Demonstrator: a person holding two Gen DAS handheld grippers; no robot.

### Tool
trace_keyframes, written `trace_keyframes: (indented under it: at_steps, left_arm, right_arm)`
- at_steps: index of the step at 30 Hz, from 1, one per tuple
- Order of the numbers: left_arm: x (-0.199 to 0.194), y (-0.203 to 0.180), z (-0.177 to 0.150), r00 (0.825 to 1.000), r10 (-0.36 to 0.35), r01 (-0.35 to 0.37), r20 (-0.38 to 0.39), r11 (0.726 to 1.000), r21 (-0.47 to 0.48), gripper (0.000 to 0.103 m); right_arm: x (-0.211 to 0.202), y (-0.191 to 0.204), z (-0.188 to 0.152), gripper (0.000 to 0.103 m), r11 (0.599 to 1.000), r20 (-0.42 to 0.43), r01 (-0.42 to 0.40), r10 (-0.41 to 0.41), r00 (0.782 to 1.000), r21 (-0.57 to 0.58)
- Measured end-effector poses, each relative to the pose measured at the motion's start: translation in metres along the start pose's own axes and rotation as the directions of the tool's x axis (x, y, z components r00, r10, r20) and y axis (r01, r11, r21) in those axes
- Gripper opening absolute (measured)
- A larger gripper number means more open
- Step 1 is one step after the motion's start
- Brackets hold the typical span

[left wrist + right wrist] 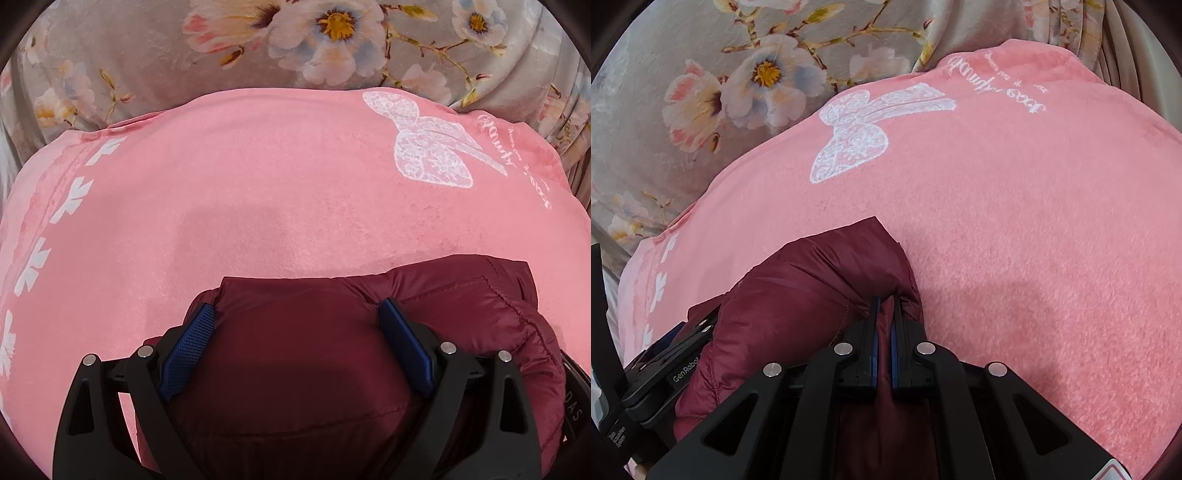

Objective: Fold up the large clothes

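Both grippers are on a maroon puffer jacket [461, 306] that lies bunched on a pink fleece blanket [258, 184]. My left gripper [297, 314] has its blue pads [190, 339] spread wide, with a thick padded fold bulging between them; whether the pads press the fabric I cannot tell. My right gripper [885, 306] is clamped narrow on a thin pinch of the same jacket [812, 280], its jaws nearly meeting.

Only the left wrist view shows the wide jaws head-on, the jacket's quilted stitching, and a row of white leaf shapes down the blanket's left border. Only the right wrist view shows the tight pinch, and the black body of the left gripper [676, 369] at the lower left, partly under the jacket.

Both views show a white lace-patterned bow [432, 144] on the blanket and a grey floral bedspread [147, 62] beyond it.

Readable writing: "GenRobot" on the left gripper's body, and "DAS" on a dark strap at the right edge of the left view. White script beside the bow is upside down and illegible.
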State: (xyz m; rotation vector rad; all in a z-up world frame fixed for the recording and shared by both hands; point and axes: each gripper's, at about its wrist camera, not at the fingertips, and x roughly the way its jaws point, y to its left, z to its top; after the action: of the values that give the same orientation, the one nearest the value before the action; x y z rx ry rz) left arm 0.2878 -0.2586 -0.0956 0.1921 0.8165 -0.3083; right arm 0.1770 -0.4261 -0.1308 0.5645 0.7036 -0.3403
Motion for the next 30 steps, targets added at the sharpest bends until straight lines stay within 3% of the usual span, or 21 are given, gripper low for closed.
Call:
trace_keyframes:
  at_steps: [5, 9, 11, 12, 13, 17, 20, 23, 26, 27, 30]
  left_arm:
    - [0.002, -0.001, 0.002, 1.0, 0.01, -0.01, -0.011, 1.0, 0.007, 0.089]
    - [-0.008, 0.005, 0.001, 0.999, -0.019, 0.021, -0.039, 0.999, 0.036, 0.089]
    - [-0.036, 0.016, -0.004, 0.999, -0.041, 0.043, -0.034, 0.997, 0.058, 0.089]
    - [-0.049, 0.023, -0.008, 0.996, -0.079, 0.08, -0.034, 0.996, 0.048, 0.089]
    - [-0.065, 0.032, -0.015, 0.989, -0.136, 0.138, -0.05, 0.99, 0.031, 0.09]
    - [-0.109, 0.06, -0.055, 0.953, -0.28, 0.275, -0.119, 0.96, -0.053, 0.09]
    - [-0.128, 0.069, -0.091, 0.93, -0.34, 0.329, -0.141, 0.939, -0.1, 0.09]
    - [-0.134, 0.068, -0.119, 0.949, -0.277, 0.269, -0.148, 0.96, -0.073, 0.09]
    - [-0.13, 0.073, -0.132, 0.946, -0.279, 0.267, -0.165, 0.959, -0.09, 0.09]
    - [-0.128, 0.079, -0.134, 0.942, -0.289, 0.273, -0.171, 0.956, -0.11, 0.091]
    - [-0.128, 0.09, -0.139, 0.943, -0.279, 0.26, -0.181, 0.958, -0.124, 0.091]
  right_arm:
    - [0.0, -0.007, 0.002, 0.001, 0.998, -0.004, -0.042, 0.042, 0.999, 0.037]
    - [-0.02, -0.028, 0.003, 0.008, 0.977, -0.041, -0.152, 0.159, 0.986, 0.148]
    - [-0.053, -0.038, -0.004, 0.034, 0.971, -0.005, -0.175, 0.178, 0.984, 0.161]
    - [-0.072, -0.043, -0.011, 0.052, 0.977, 0.02, -0.169, 0.168, 0.986, 0.133]
    - [-0.084, -0.045, -0.017, 0.055, 0.982, 0.018, -0.158, 0.157, 0.987, 0.102]
    - [-0.115, -0.05, -0.057, 0.055, 0.988, -0.05, -0.155, 0.155, 0.987, 0.008]
    - [-0.127, -0.05, -0.087, 0.055, 0.987, -0.064, -0.161, 0.16, 0.985, -0.011]
    - [-0.128, -0.044, -0.105, 0.053, 0.99, -0.08, -0.141, 0.138, 0.987, -0.029]
    - [-0.136, -0.043, -0.116, 0.03, 0.991, -0.051, -0.13, 0.128, 0.99, -0.035]
    - [-0.142, -0.043, -0.117, 0.016, 0.99, -0.034, -0.141, 0.14, 0.99, -0.018]
    - [-0.168, -0.048, -0.123, 0.01, 0.979, 0.033, -0.202, 0.201, 0.979, 0.038]
